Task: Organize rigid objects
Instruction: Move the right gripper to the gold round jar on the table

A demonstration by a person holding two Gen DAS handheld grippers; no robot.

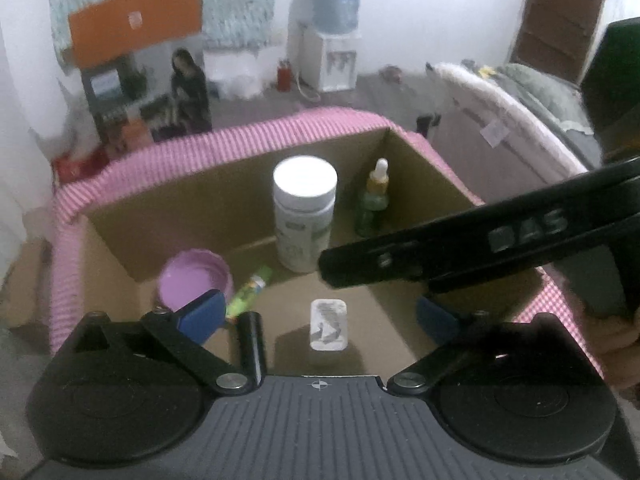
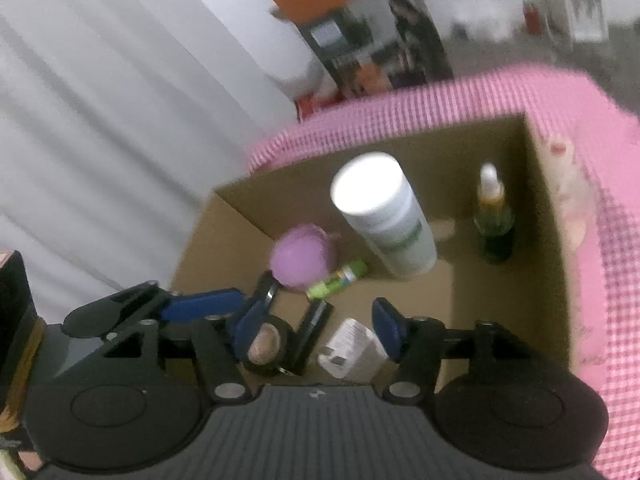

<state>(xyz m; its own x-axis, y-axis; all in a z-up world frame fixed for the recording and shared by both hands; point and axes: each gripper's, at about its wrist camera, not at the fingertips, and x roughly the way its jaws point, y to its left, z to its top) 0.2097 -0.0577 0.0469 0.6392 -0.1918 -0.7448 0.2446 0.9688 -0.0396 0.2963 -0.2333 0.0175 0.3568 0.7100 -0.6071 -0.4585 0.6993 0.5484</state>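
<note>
Left wrist view: my left gripper [image 1: 320, 314] stands wide open and empty above the cardboard box [image 1: 192, 200] with pink checked rim, which holds a white-capped bottle [image 1: 304, 216] upright, green dropper bottle [image 1: 374, 200] upright in the far corner, purple lid [image 1: 194, 280], green tube [image 1: 250, 292], black cylinder [image 1: 252, 344] and white charger [image 1: 329, 325] lying flat; my right gripper's arm [image 1: 480, 240] crosses the box's right side. Right wrist view: my right gripper [image 2: 316, 332] is open, gripping nothing, fingers astride the charger [image 2: 354, 354] and cylinder [image 2: 310, 336], with a black tape roll [image 2: 264, 346] beside its left pad.
</note>
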